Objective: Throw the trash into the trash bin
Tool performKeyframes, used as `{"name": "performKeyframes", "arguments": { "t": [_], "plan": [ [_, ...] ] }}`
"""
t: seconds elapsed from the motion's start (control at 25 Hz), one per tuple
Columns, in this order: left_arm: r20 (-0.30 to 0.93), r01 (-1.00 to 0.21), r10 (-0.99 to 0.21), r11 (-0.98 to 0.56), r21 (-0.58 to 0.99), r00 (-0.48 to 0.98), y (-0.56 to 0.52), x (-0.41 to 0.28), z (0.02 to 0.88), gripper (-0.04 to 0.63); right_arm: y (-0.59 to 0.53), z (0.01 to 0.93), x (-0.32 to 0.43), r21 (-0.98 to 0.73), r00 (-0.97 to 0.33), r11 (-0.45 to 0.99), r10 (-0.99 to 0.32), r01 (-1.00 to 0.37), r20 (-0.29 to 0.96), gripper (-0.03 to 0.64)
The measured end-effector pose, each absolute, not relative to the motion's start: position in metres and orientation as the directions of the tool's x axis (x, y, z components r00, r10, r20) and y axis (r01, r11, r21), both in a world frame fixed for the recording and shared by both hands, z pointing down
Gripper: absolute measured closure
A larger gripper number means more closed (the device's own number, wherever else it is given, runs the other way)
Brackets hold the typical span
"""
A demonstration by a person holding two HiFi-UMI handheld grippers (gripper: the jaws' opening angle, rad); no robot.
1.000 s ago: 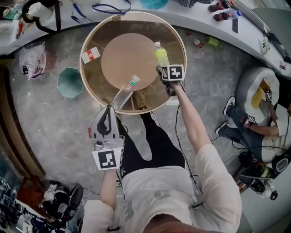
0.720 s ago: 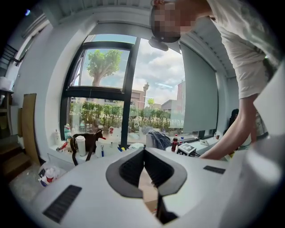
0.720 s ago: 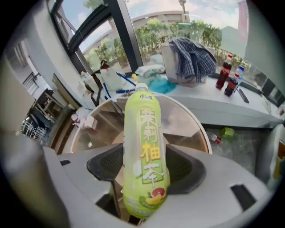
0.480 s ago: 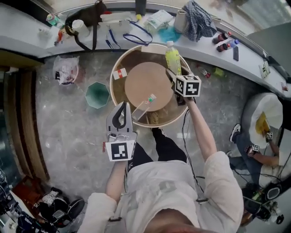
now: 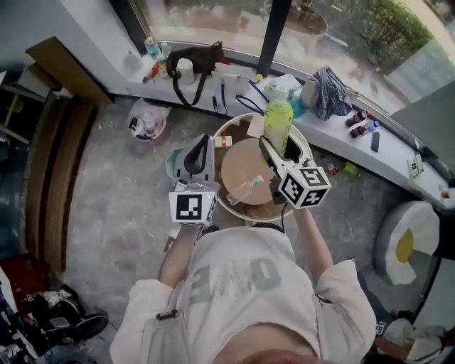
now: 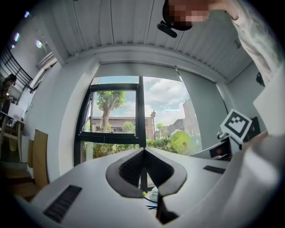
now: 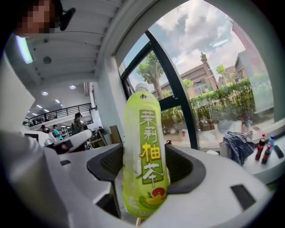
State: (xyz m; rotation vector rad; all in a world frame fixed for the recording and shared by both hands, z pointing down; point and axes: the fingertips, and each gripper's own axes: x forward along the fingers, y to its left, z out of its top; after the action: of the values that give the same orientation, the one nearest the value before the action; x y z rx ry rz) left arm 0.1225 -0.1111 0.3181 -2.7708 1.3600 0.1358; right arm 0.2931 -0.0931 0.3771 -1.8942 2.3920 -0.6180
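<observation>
Green under a white cap, the tea bottle [image 7: 144, 160] stands upright in the right gripper [image 5: 274, 155]. Its fingers have just been closing and clamp the bottle's lower half, over the far side of the round worktop [image 5: 238, 167]. Only the right gripper view shows the label's print (yellow and white characters). The left gripper [image 6: 143, 168] has its fingers together, empty. The head view alone shows the teal trash bin [image 5: 172, 163], just left of the worktop.

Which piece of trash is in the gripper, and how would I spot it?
Find the round wooden table below the big window. Over it, the right gripper clamps a bottle. It is upright, yellow-green with a white cap, whereas the clear bottle lies flat on the table.
</observation>
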Motion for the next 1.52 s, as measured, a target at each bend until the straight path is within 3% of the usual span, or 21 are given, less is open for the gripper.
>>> {"name": "performKeyframes", "arguments": {
  "t": [0.28,0.52,0.92,1.52],
  "plan": [
    [-0.141,-0.854,-0.846,-0.521,0.013,0.514,-0.136,0.077,0.307,0.583,-0.082,0.362,0.225,-0.322,-0.374,0.313,-0.915,-0.894,0.149,0.319],
    [-0.121,-0.886,-0.882,-0.462,0.039,0.455,-0.146,0.054,0.316,0.584,-0.098,0.373,0.192,-0.271,-0.449,0.391,-0.87,-0.879,0.202,0.319],
    [-0.137,-0.973,-0.968,-0.221,0.063,0.211,-0.152,-0.077,0.311,0.584,-0.165,0.37,0.052,-0.292,-0.668,0.607,-0.717,-0.739,0.2,0.319],
    [-0.036,-0.995,-0.997,-0.065,0.075,0.063,-0.139,-0.207,0.374,0.583,-0.221,0.456,-0.078,-0.277,-0.703,0.648,-0.619,-0.709,0.35,0.319]
  ]
}}
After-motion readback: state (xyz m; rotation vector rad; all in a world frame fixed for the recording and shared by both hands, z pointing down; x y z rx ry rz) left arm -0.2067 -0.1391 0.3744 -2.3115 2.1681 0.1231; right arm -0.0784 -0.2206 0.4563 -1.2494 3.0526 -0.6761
